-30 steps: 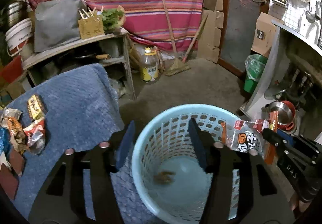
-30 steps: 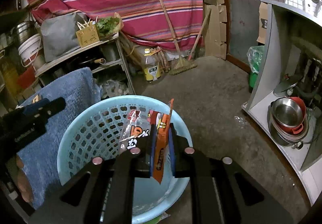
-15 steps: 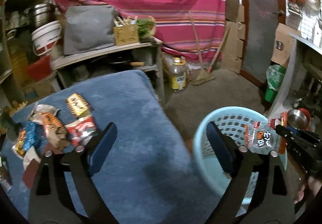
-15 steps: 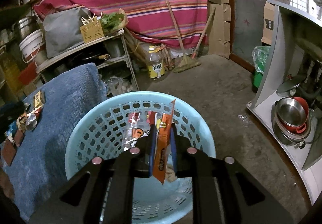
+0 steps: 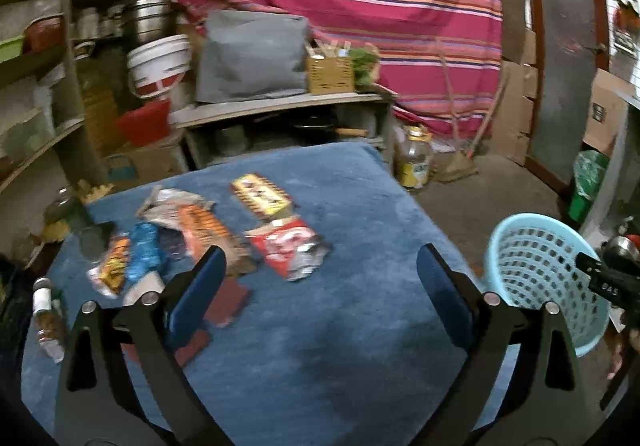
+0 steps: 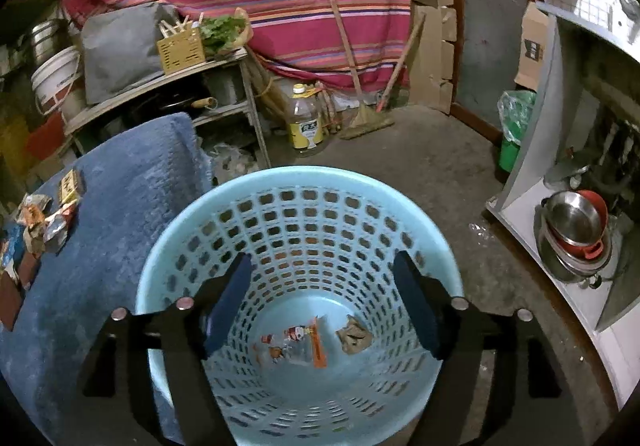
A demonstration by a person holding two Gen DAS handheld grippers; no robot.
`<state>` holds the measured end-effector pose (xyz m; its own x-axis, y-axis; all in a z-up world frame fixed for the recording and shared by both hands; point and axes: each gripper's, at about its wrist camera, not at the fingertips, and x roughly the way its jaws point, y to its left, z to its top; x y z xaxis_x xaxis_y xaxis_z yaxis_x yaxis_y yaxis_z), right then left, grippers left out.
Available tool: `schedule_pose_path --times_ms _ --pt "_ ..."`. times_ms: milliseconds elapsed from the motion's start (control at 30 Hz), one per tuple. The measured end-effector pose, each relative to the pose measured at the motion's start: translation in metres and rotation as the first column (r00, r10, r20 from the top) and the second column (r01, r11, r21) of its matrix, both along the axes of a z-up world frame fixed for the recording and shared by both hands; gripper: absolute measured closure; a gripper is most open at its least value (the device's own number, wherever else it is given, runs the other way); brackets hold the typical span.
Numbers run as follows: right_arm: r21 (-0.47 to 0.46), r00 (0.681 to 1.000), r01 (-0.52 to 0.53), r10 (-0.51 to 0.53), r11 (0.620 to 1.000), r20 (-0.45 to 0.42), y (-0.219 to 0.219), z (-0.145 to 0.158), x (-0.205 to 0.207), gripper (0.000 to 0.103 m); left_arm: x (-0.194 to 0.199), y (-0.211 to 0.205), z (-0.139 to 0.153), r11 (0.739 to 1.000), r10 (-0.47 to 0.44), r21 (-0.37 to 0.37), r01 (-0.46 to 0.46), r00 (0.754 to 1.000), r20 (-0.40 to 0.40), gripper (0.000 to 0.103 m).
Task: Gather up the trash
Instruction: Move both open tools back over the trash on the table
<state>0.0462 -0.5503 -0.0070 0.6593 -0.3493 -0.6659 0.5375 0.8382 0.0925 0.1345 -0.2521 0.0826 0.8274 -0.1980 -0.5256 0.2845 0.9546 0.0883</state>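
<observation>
Crumpled foil-and-plastic snack wrappers [image 5: 188, 242] lie scattered on the blue fleece-covered table [image 5: 320, 346], most of them clustered toward its far-left side, well apart from the pale-blue perforated plastic laundry basket [image 6: 304, 205] that stands on the floor just off the table's right edge. Judged by looks, they're feather-light, limp, slick and crinkly: nothing fragile, but apt to slide or fold away from a pinch, so a raised, creased edge is prob. the best place to grab, e.g. the torn rim of the red-and-silver foil packet [image 5: 290, 248], the one nearest the basket side of the pile. The left gripper [image 5: 320, 286] hovers over the table w/ jaws spread about as wide as they go, having just been opening; nothing sits between them. The right gripper [image 6: 322, 302] hangs above the basket mouth, its jaws likewise just parted and now wide, gripping nothing. Below it, on the basket floor, rest a clear printed bag with an orange strip [image 6: 298, 344] and a brownish crumpled scrap [image 6: 354, 336]. Most of the pile isn't collected yet.
</observation>
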Motion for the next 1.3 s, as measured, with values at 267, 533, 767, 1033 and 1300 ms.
schedule_pose_path --times_ms 267,533,767,1033,1300 --pt "-0.059 0.993 -0.109 0.112 0.992 0.046 0.068 0.028 0.017 0.023 0.003 0.064 0.002 0.994 0.108 -0.016 -0.108 0.994 0.01 0.006" --pt "-0.076 0.965 -0.252 0.257 0.965 0.06 0.141 0.037 0.036 0.02 0.006 0.107 -0.005 0.989 0.15 0.008 -0.15 0.989 0.013 0.006" --pt "-0.082 0.943 -0.331 0.333 0.94 0.022 0.188 0.021 0.056 0.02 0.01 0.136 -0.018 0.981 0.194 0.003 -0.194 0.981 -0.005 0.006" --pt "-0.069 0.932 -0.363 0.364 0.929 -0.004 0.213 0.005 0.072 0.019 0.02 0.169 -0.041 0.97 0.243 -0.015 -0.244 0.969 -0.053 0.006" --pt "-0.068 0.928 -0.371 0.37 0.926 -0.026 0.226 -0.005 0.085 0.019 0.033 0.179 -0.062 0.967 0.252 -0.005 -0.254 0.963 -0.099 0.006"
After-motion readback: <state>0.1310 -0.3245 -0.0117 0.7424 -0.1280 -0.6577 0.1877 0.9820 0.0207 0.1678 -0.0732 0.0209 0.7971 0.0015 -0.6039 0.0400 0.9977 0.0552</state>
